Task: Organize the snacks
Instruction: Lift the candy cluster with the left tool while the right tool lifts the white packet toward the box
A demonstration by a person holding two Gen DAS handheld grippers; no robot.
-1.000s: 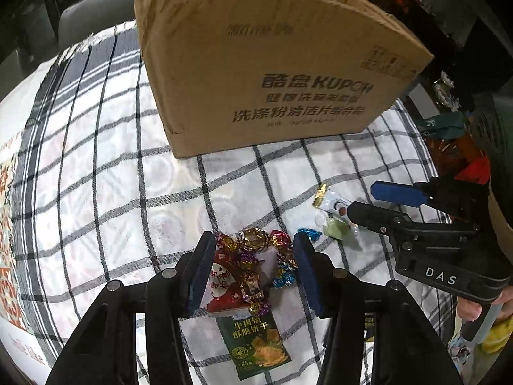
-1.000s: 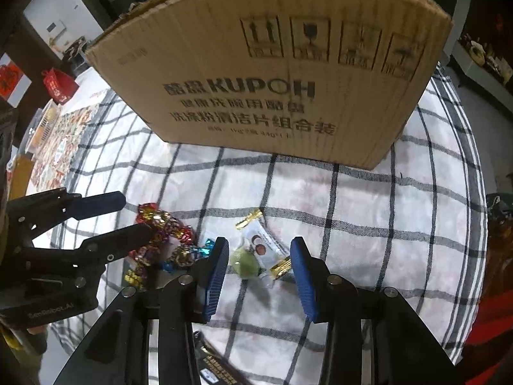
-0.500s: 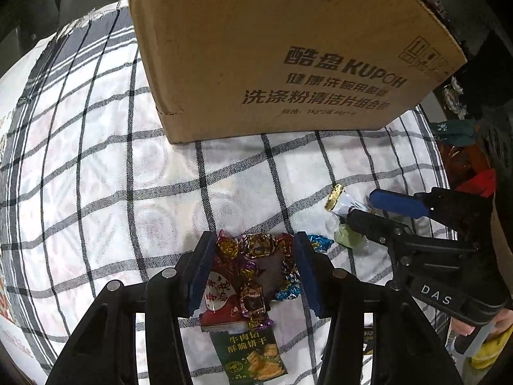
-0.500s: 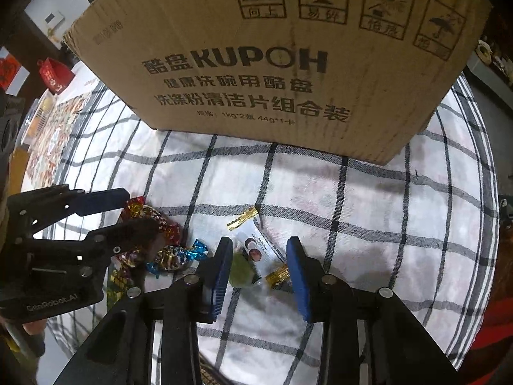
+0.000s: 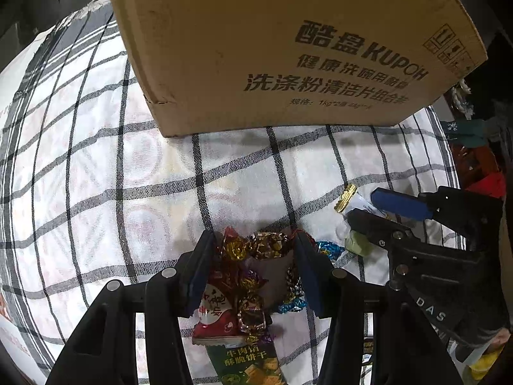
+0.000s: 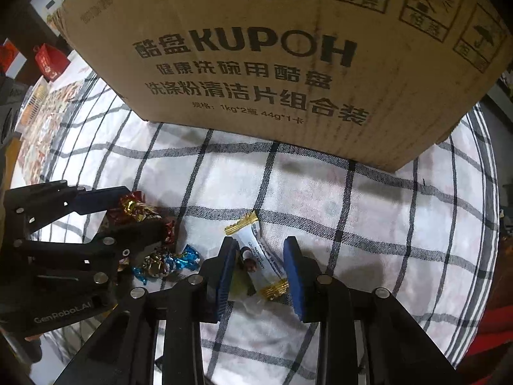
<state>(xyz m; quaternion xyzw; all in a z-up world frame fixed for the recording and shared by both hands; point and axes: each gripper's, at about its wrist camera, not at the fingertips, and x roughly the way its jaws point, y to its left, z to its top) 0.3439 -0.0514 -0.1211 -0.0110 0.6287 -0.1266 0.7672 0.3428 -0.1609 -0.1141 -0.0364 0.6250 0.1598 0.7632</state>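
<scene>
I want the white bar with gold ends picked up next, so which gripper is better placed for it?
Right. The right gripper is open with the white bar already between its fingers, so it probably only needs to close. The left gripper is straddling the foil candies, and the bar lies off to its right.

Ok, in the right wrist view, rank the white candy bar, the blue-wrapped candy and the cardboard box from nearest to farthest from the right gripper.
1. White candy bar: between the jaws of the right gripper.
2. Blue-wrapped candy: on the cloth just left of the jaws.
3. Cardboard box: farthest, standing ahead across the checked cloth.
</scene>
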